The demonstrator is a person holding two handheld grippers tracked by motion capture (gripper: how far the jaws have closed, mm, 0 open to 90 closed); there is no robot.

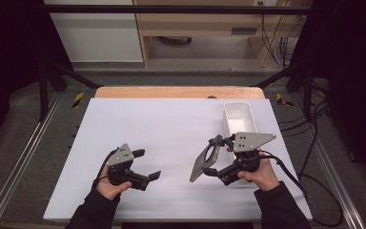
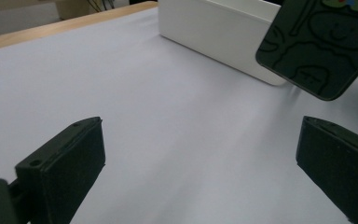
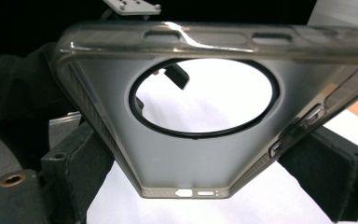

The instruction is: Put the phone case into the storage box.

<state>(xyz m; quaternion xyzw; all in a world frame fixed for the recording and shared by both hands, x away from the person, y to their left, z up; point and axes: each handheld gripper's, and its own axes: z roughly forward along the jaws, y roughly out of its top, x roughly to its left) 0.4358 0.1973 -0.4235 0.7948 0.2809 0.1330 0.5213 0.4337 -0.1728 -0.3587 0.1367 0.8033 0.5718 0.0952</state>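
1. The phone case [image 1: 203, 161], translucent grey with a large round camera cutout, was held off the table, clamped between the jaws of the right gripper [image 1: 218, 157] near its lower end.
2. In the right gripper view the phone case [image 3: 200, 154] stood edge-on between the two black jaws, one pressing each long side, with its port slots pointing down toward the camera and its cutout well beyond the jaws.
3. From the high view it tilted over the white table cover [image 1: 162, 129], just left of the white rectangular bin [image 1: 239, 117].
4. The left gripper [image 1: 143, 164] rested low over the cover, well apart from the case, its jaws spread wide with nothing between them.
5. In the left gripper view the phone case [image 2: 319, 44] hung at upper right, showing a dark back with line drawings, in front of the bin [image 2: 214, 32].
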